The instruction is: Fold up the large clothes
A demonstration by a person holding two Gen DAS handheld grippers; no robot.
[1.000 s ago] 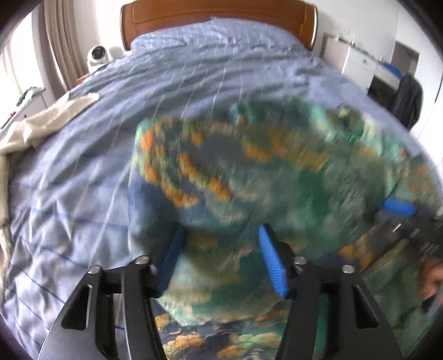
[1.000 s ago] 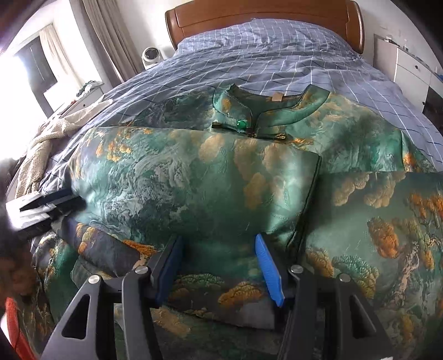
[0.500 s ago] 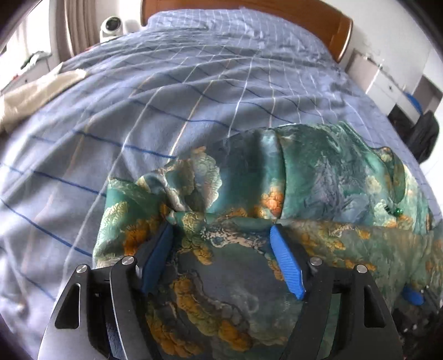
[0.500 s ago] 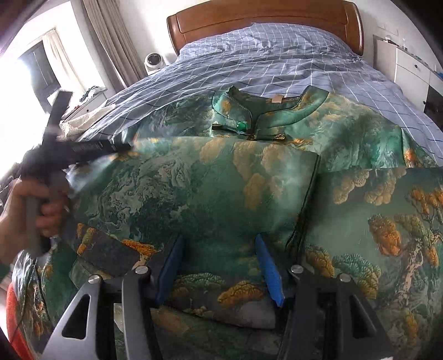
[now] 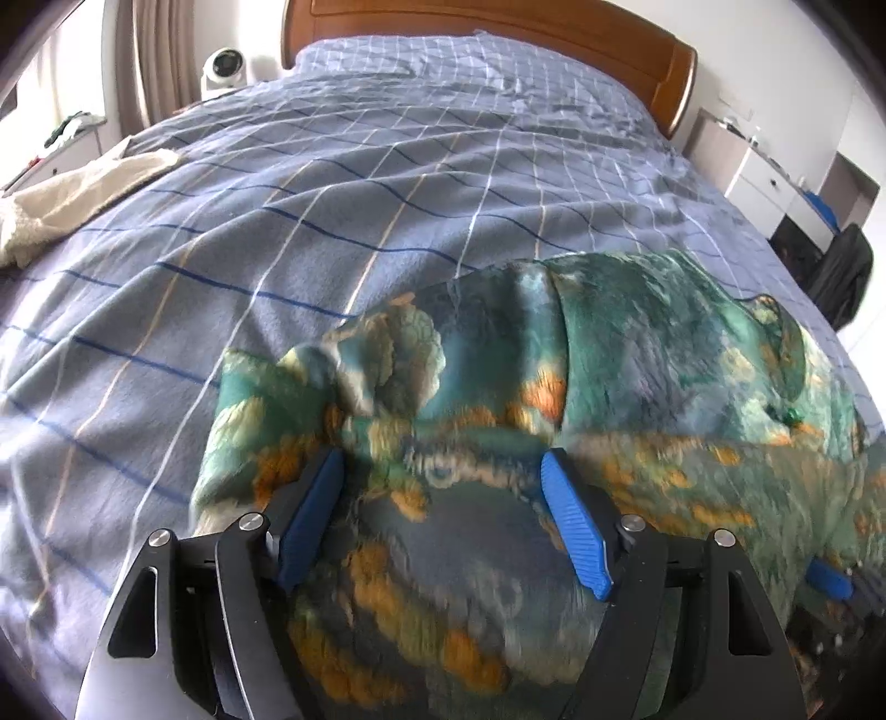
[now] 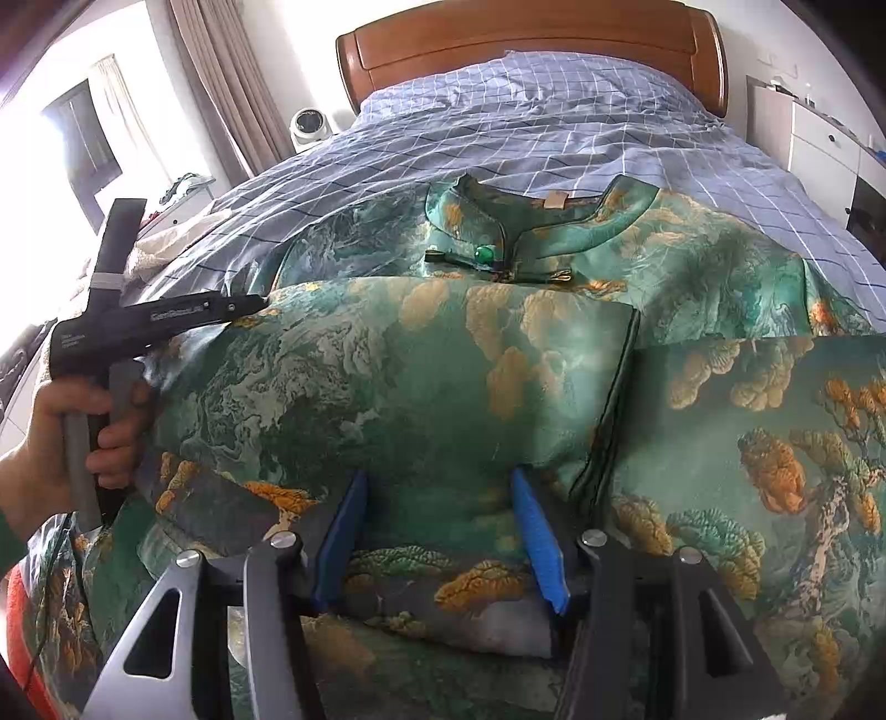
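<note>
On bed (image 6: 554, 111), dress (image 6: 443, 360) collar headboardward

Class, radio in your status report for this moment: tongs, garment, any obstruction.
Left tongs open over bunched dress. Right tongs open on folded panel. Collar faces headboard. No obstruction seen.

Bed ahead of me with a blue checked duvet (image 5: 310, 232) and a wooden headboard (image 6: 531, 41). White wall behind it. Brown curtains (image 6: 221, 83) on my left by a bright, blown-out window (image 6: 33, 166). Small white round device (image 6: 310, 124) near the curtains. White drawer cabinet (image 6: 825, 149) on the right. Cream blanket (image 5: 72, 194) on the left bed edge.
</note>
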